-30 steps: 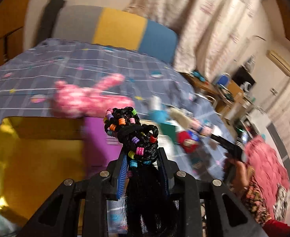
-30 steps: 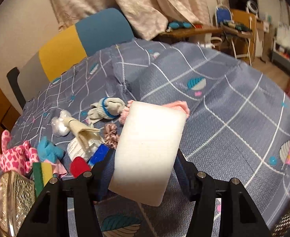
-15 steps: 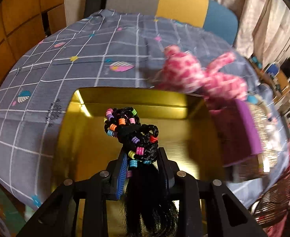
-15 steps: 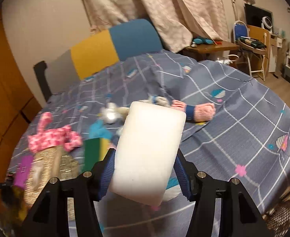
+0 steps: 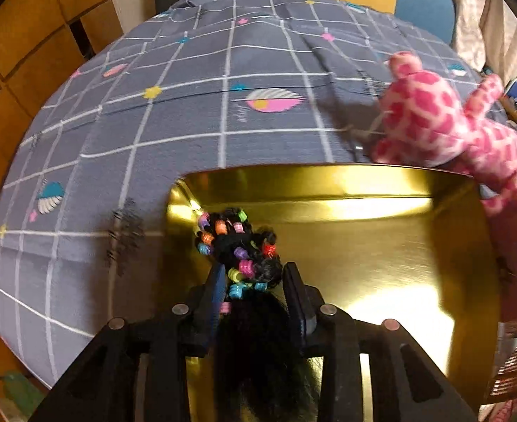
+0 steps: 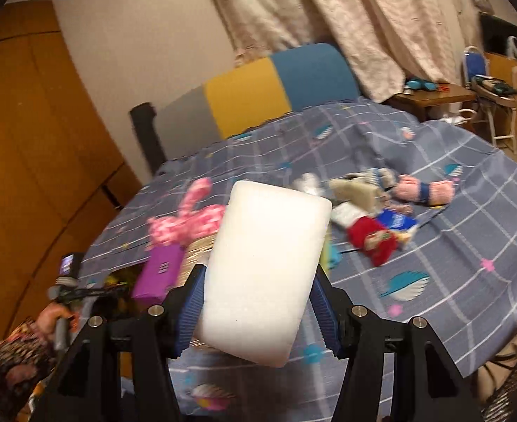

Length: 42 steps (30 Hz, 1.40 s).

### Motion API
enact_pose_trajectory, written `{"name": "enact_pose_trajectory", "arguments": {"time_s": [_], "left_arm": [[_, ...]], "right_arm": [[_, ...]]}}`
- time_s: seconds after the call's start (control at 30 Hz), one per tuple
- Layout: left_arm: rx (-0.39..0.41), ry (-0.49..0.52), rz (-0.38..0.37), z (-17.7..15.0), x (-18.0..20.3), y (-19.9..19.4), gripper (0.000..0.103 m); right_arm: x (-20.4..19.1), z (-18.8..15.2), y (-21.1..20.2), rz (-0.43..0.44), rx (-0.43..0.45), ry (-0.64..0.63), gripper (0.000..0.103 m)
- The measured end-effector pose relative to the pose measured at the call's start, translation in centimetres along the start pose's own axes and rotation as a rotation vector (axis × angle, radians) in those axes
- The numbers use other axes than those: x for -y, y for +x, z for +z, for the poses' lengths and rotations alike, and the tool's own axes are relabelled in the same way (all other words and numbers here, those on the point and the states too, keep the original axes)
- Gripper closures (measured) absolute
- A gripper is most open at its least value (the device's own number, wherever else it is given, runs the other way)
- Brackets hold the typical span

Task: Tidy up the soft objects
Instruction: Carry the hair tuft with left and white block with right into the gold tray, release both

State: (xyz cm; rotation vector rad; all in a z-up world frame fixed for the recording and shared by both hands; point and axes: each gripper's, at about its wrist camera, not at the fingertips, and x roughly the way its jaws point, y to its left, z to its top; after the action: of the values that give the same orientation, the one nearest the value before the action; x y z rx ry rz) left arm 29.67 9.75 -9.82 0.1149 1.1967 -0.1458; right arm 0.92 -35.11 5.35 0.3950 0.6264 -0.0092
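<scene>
My left gripper (image 5: 253,276) is shut on a black braided hairpiece with coloured beads (image 5: 239,246) and holds it over the near left part of an open gold tin (image 5: 381,274). A pink spotted plush toy (image 5: 441,123) lies against the tin's far right rim. My right gripper (image 6: 258,302) is shut on a white foam sponge (image 6: 265,270), held above the table. In the right wrist view the plush toy (image 6: 188,223) lies beyond the sponge, with the left gripper at far left.
A purple box (image 6: 158,270) leans at the tin's right side. Several small soft items, among them a red sock (image 6: 371,241) and a pink roll (image 6: 423,191), lie on the grey checked cloth (image 5: 188,112). A multicoloured chair back (image 6: 255,95) stands behind the table.
The left gripper has swung left with the hairpiece, from over the table to over the gold tin. The right gripper has turned left with the sponge, bringing the tin into view.
</scene>
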Motion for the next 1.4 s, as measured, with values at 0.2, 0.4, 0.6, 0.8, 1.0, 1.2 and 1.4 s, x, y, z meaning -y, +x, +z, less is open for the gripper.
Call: {"name": "enact_pose_trajectory", "arguments": {"time_s": [0.2, 0.4, 0.6, 0.8, 1.0, 1.2, 1.4], "left_arm": [[0.021, -0.005, -0.016, 0.1, -1.7, -0.5, 0.058], [0.109, -0.151, -0.093, -1.7, -4.3, -3.5, 0.058], [0.239, -0.310, -0.167, -5.9, -5.3, -7.4, 0.058], [0.332, -0.372, -0.194, -10.6, -4.7, -9.9, 0.058], [0.362, -0.440, -0.200, -14.1, -4.9, -10.9, 0.058], [0.351, -0.455, -0.205, -16.3, -5.1, -11.0, 0.058], [0.340, -0.485, -0.213, -17.4, -5.9, -10.9, 0.058]], "right_arm": [[-5.2, -1.1, 1.3, 0.081, -0.031, -0.082, 0.044], [-10.6, -2.5, 4.2, 0.201, -0.107, -0.150, 0.044], [-15.8, -5.2, 9.7, 0.262, -0.266, -0.194, 0.044], [-21.0, -7.7, 16.2, 0.276, -0.380, -0.260, 0.044], [-25.5, -8.8, 24.5, 0.243, -0.466, -0.318, 0.044], [-28.8, -9.7, 31.1, 0.177, -0.519, -0.390, 0.044], [-30.1, -10.0, 35.2, 0.137, -0.541, -0.398, 0.041]]}}
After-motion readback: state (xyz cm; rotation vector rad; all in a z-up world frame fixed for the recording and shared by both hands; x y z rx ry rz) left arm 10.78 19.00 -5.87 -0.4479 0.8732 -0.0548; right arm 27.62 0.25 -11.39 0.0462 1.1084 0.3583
